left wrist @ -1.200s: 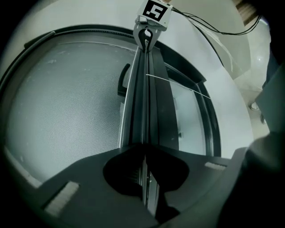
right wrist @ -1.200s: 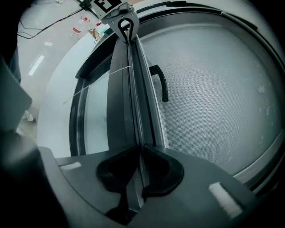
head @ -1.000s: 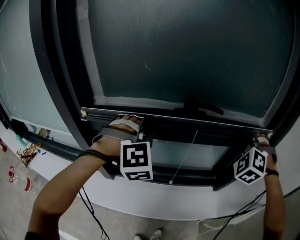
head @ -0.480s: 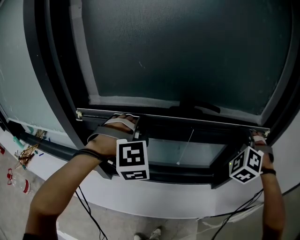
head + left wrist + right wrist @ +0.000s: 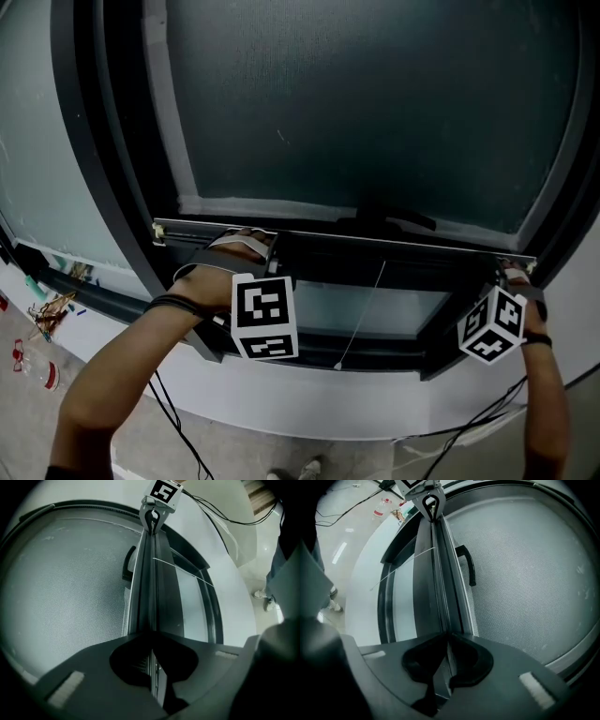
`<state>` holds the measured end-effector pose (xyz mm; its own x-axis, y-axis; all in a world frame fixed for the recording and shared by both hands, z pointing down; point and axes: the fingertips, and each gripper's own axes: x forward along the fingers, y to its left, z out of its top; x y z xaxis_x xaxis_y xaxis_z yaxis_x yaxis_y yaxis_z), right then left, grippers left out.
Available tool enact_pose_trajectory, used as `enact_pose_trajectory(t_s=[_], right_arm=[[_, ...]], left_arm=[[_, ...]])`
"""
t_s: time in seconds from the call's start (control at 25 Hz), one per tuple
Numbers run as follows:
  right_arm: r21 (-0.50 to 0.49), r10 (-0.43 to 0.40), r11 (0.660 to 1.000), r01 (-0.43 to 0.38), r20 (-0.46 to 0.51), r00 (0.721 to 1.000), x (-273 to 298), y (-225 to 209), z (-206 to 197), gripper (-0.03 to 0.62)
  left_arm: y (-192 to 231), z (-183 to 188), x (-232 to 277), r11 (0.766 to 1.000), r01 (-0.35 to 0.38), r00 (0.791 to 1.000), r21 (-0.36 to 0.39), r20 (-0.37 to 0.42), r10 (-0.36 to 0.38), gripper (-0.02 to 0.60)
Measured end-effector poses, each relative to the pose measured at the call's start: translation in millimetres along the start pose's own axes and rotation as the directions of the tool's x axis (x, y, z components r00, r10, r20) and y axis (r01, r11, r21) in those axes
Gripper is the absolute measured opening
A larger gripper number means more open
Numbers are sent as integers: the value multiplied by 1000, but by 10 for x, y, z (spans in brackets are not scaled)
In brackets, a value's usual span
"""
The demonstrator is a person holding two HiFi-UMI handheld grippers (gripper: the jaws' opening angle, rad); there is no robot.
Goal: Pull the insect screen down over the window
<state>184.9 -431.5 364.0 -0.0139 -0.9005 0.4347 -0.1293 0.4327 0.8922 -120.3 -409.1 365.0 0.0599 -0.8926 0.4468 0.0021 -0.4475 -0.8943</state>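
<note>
Left gripper point(image 5: 151, 637) and right gripper point(image 5: 446, 639) each pinch the bottom bar point(image 5: 375, 238), insect screen point(image 5: 356, 103) covers most of the window point(image 5: 398, 306), bar near but above the lower frame point(image 5: 375, 355) — best draw both ends down together, bar level, so it doesn't bind.

Head view: from above, facing steeply down, close over the screen's bottom bar point(image 5: 375, 239). Left gripper view: right at the bar's left end, sighting rightward along it to the far right gripper point(image 5: 152, 521). Right gripper view: mirrored from the right end, toward the left gripper point(image 5: 431, 503). Shared throughout: bar, mesh point(image 5: 375, 103), black handle point(image 5: 398, 221).
</note>
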Motion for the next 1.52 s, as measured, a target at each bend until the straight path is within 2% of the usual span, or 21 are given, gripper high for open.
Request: enact_pose_trajectory(t_s=[0.48, 0.68, 0.84, 1.08, 1.28, 1.44, 1.48, 1.52], right_arm=[[-39, -40, 998, 40, -13, 999, 72, 64, -11, 32], [-42, -93, 995, 92, -11, 996, 114, 73, -15, 13], [-24, -121, 992, 120, -13, 993, 129, 78, -33, 14], [-52, -113, 992, 112, -24, 993, 125, 87, -33, 17], [-60, -76, 995, 76, 15, 997, 97, 64, -24, 21], [-81, -55, 995, 58, 30, 998, 96, 61, -38, 23], [-83, -53, 995, 56, 33, 998, 94, 65, -36, 26], [-85, -49, 995, 52, 38, 998, 93, 69, -31, 29]], left_arm=[[-44, -11, 72, 998, -33, 999, 53, -30, 34, 28], [-39, -10, 116, 994, -50, 997, 95, -57, 55, 32], [-64, -1, 132, 993, -81, 995, 83, -54, 85, 23], [-74, -2, 120, 992, -77, 994, 97, -69, 84, 23], [-41, 6, 121, 994, -31, 996, 109, -83, 40, 31], [-51, 13, 119, 997, -36, 998, 65, -49, 39, 29], [-70, 10, 114, 998, -27, 998, 62, -49, 30, 33], [-91, 4, 108, 998, -17, 999, 61, -50, 20, 80]])
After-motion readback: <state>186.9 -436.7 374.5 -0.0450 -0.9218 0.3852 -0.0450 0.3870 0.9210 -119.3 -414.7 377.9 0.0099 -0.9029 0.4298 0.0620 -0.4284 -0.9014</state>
